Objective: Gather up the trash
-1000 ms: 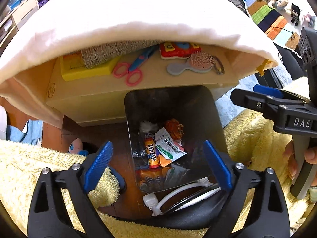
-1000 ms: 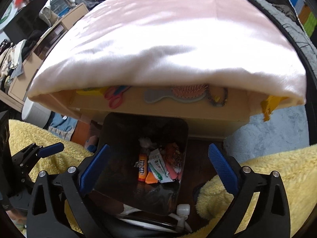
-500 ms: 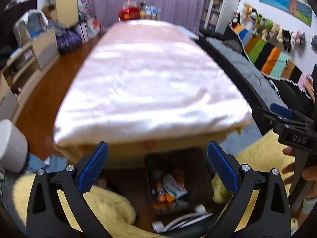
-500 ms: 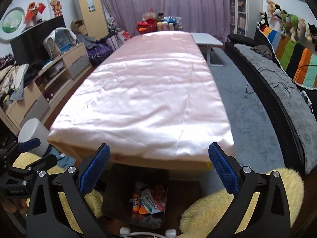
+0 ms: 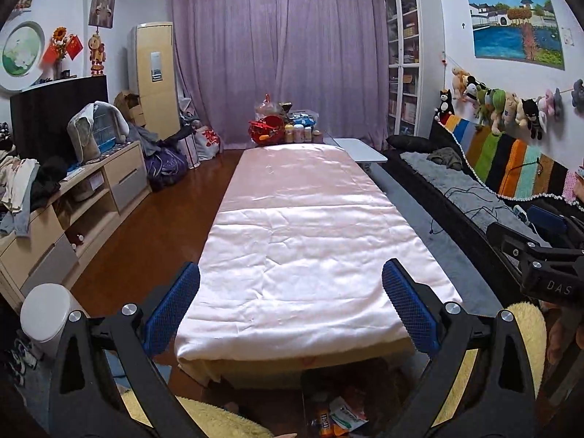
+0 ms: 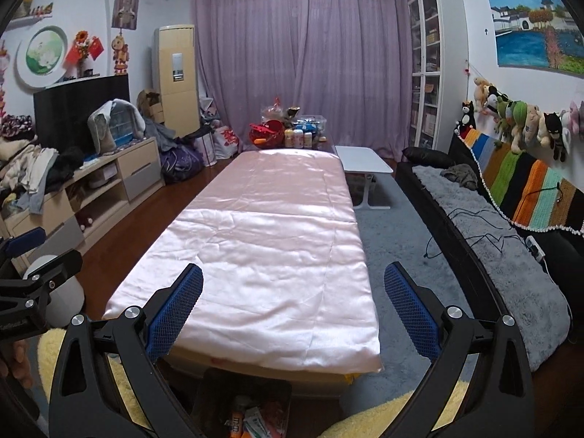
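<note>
Both our grippers, left [image 5: 290, 306] and right [image 6: 292, 308], lifted, jaws apart, empty; bin [image 6: 219, 398] at 6 o'clock risks kicking.

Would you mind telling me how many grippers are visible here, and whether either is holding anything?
2. The left gripper is open and empty above the pink-covered table; the right gripper, beside it, is open and empty too.
</note>
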A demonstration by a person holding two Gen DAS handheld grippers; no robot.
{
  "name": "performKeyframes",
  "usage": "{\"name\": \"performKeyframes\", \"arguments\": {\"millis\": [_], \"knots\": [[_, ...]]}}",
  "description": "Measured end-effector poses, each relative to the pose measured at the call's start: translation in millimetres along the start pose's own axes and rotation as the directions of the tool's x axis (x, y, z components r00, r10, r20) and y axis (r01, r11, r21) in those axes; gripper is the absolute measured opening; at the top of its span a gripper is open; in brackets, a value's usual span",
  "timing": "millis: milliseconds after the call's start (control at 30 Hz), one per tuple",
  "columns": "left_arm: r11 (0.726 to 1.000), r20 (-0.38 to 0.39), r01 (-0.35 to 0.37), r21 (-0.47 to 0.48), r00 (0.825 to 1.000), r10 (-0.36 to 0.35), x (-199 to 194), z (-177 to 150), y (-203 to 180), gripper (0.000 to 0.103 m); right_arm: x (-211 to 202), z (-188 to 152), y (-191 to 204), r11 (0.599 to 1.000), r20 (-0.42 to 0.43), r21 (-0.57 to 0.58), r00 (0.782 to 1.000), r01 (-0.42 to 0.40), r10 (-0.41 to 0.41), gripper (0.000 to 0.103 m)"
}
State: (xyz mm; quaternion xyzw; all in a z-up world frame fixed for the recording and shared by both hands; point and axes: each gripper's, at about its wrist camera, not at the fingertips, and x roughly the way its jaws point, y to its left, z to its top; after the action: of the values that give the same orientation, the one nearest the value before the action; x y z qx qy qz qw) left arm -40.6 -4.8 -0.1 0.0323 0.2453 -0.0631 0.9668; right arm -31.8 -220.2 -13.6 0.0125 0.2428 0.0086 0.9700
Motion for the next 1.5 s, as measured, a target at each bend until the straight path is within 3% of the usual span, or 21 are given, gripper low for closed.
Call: {"name": "performKeyframes", "arguments": {"millis": [300, 833, 1500], "knots": [[1.0, 0.029, -0.004, -0.011, 1.0, 0.004, -10.0, 4.1, 1.2, 0.095, -17.4, 0.7, 6.0, 1.0, 0.043, 0.009, 0.999, 0.015, -0.015, 0.1], [0.999, 0.021, -0.012, -0.03, 1.0, 0.013, -9.2, 2.1, 6.3, 0.095, -13.6, -4.9, 12.3, 0.999, 0.027, -0.01, 0.999, 0.042, -0.042, 0.1], [1.0, 0.026, 0.01, -0.027, 1.0, -0.01, -12.0, 2.1, 5.6, 0.095, -11.2, -5.3, 13.9, 1.0, 0.02, 0.003, 1.0, 0.018, -0.018, 0.1]]}}
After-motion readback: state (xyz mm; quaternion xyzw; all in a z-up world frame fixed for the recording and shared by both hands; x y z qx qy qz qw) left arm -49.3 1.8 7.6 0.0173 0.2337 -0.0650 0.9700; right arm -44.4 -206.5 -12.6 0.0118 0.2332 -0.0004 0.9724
